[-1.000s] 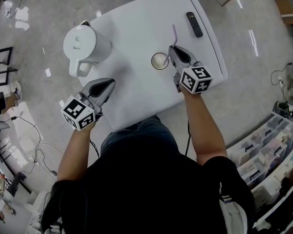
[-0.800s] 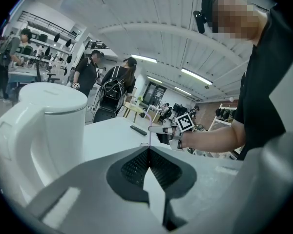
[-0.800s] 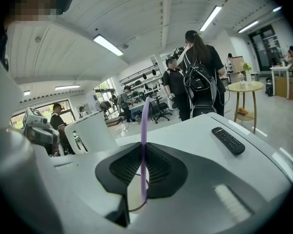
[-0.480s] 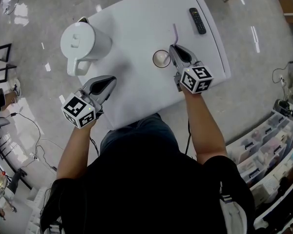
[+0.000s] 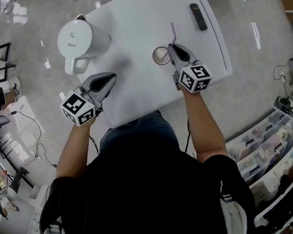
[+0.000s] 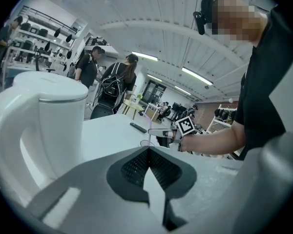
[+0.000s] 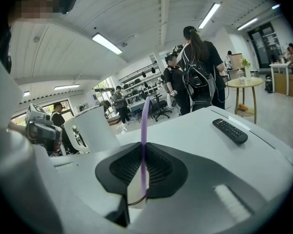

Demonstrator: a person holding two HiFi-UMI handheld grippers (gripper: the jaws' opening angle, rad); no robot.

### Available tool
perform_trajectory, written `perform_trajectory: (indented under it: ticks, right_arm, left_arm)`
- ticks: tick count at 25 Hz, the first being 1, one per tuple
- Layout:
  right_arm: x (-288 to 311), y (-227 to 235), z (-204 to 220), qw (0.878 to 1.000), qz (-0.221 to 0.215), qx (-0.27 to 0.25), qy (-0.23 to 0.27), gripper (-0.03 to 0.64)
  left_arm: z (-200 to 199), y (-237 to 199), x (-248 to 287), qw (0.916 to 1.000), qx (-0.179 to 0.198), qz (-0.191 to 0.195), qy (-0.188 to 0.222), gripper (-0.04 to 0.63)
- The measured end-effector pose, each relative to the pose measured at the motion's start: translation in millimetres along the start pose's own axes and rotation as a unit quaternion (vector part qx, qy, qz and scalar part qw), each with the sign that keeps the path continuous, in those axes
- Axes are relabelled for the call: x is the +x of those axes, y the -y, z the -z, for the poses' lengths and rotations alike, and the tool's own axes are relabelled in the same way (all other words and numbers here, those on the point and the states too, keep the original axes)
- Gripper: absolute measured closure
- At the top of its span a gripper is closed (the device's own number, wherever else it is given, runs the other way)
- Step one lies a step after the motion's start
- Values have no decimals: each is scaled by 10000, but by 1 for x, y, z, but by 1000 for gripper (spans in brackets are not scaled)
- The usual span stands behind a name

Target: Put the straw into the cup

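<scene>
A purple straw [image 7: 144,126] stands upright between the jaws of my right gripper [image 7: 144,147], which is shut on it. Its lower end reaches down to the rim of a small light cup [image 7: 136,195] seen just under the jaws. In the head view the cup [image 5: 161,56] sits mid-table, with the right gripper [image 5: 172,47] at its right edge and the straw [image 5: 174,33] sticking up past the jaws. My left gripper [image 5: 111,77] hovers over the table's near left part, shut with nothing in it; the left gripper view shows its jaws closed [image 6: 149,150].
A large white kettle [image 5: 83,42] stands at the table's far left corner, close to the left gripper [image 6: 44,126]. A black remote [image 5: 198,16] lies at the far right of the white table [image 5: 136,23]. Several people stand in the room behind.
My right gripper, with the straw, has edged slightly closer to the cup. The left gripper has kept its place.
</scene>
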State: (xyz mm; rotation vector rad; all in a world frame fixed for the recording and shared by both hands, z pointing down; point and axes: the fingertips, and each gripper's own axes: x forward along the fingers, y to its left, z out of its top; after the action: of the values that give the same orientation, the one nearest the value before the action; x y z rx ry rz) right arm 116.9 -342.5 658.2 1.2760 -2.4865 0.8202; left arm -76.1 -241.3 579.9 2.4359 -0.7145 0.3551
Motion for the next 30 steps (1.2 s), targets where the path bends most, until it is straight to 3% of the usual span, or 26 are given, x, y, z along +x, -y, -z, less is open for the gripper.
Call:
perform_trajectory:
  ticks: [30]
  right_arm:
    - [-1, -13, 11, 9990, -108, -407, -122, 560]
  left_arm:
    - [2, 7, -1, 10000, -6, 88, -24, 595]
